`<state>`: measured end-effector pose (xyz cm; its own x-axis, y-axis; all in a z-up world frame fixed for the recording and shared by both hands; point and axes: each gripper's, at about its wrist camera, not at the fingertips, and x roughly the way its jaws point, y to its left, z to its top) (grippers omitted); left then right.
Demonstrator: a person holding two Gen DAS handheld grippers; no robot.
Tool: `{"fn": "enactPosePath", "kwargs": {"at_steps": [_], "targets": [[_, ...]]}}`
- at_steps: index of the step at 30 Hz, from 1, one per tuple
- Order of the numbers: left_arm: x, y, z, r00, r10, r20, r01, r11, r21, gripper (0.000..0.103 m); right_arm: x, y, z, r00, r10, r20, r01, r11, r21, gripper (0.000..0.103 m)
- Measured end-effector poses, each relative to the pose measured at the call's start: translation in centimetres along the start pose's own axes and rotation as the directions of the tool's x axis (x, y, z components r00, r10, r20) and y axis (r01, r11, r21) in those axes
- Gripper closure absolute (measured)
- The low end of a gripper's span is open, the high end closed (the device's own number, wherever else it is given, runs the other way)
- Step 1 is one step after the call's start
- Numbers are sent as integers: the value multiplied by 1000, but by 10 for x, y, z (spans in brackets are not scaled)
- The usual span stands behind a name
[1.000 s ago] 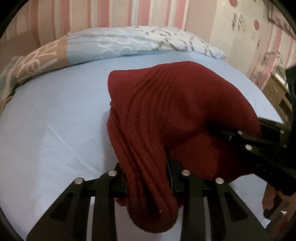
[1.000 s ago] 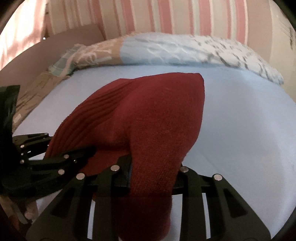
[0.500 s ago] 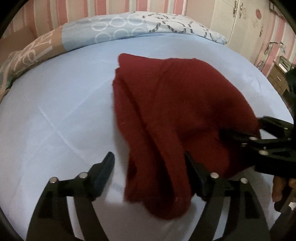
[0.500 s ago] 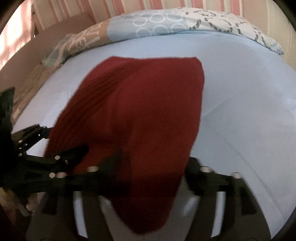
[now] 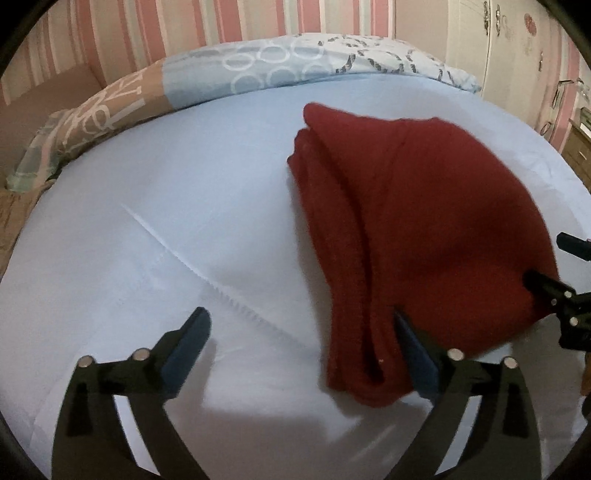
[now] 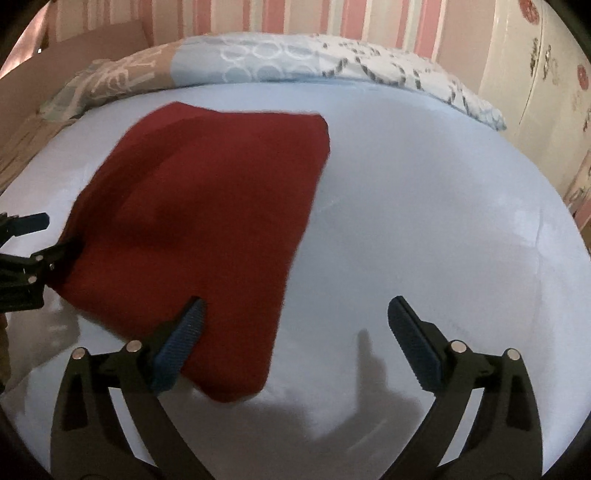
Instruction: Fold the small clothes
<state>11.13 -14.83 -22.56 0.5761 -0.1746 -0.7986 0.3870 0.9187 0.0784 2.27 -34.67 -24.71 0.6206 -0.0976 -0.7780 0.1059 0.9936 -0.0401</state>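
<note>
This is a bedroom in a home. A big bed (image 5: pixel 155 221) fills most of the view, and it has a smooth light blue sheet (image 6: pixel 424 221) on it. At the far end of the bed lies a pillow (image 5: pixel 295 66) with rings and grey marks on blue, white and tan cloth. Behind the bed the wall (image 5: pixel 221 26) has pink and white stripes. To the right of the bed stands a white wardrobe (image 6: pixel 535 74) with little pink stickers on its doors. Near it, also right of the bed, is a small wooden drawer chest (image 5: pixel 580 147).
</note>
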Motion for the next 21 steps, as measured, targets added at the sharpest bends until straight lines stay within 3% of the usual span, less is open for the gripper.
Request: {"fn": "enactPosePath", "kwargs": {"at_steps": [5, 11, 15, 21], "targets": [[-3, 8, -3, 1000, -28, 9, 29, 999, -21, 1, -1, -4, -5, 999, 39, -2, -39, 997, 62, 5], [-47, 20, -7, 998, -45, 39, 47, 997, -56, 2, -49, 8, 1, 993, 81, 84, -87, 994, 70, 3], [-81, 29, -15, 998, 42, 36, -39, 997, -65, 2, -91, 23, 7, 984, 106, 146, -122, 987, 102, 3], [-134, 57, -31, 992, 118, 53, -111, 987, -121, 2, -138, 58, 8, 982, 47, 183, -67, 993, 101, 3]]}}
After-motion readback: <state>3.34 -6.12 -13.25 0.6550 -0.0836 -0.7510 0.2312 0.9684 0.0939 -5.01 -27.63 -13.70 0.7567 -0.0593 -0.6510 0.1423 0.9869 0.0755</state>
